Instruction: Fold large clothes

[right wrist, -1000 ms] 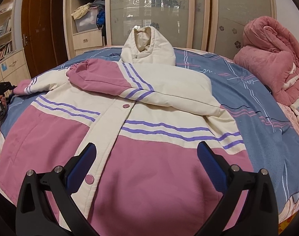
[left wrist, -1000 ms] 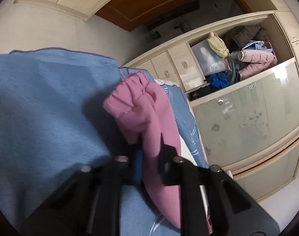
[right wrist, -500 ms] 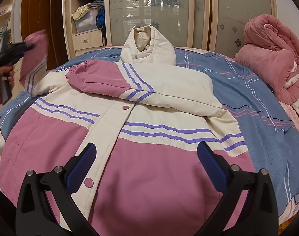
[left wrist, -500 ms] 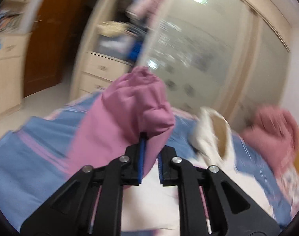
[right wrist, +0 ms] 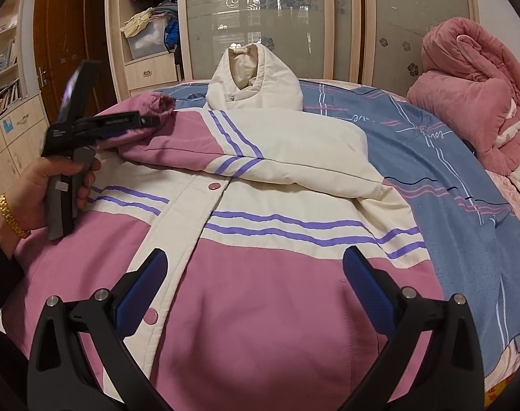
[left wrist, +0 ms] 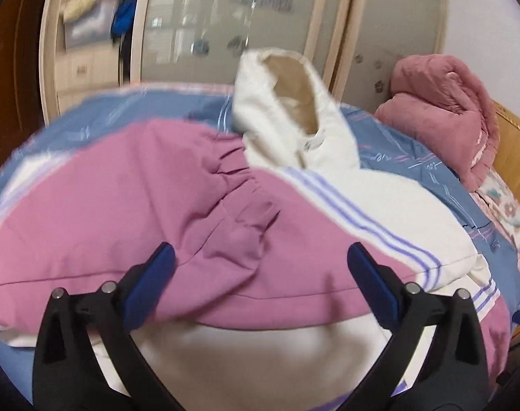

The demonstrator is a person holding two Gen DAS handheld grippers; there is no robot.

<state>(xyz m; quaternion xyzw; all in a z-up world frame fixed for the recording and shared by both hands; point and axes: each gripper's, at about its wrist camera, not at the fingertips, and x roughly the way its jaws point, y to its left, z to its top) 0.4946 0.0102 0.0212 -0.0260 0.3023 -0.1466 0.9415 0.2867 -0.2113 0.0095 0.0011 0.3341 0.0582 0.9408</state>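
A large pink and cream jacket with purple stripes lies face up on the bed, its cream hood at the far end. Both sleeves are folded across the chest. The pink left sleeve lies on top, cuff near the hood. My left gripper hovers just over that sleeve, its jaws opening wide; the sleeve lies between them but the pads do not press it. In the right wrist view the left gripper shows beside the cuff, held by a hand. My right gripper hangs open above the jacket's pink lower front.
A blue patterned sheet covers the bed. A bundled pink quilt sits at the far right. Behind the bed stand a wardrobe with frosted sliding doors, an open shelf of clothes, drawers and a brown door.
My left gripper swung the pink sleeve from the left edge of the bed over onto the jacket's chest, rolled upright, then opened and let it go. The right gripper kept still.
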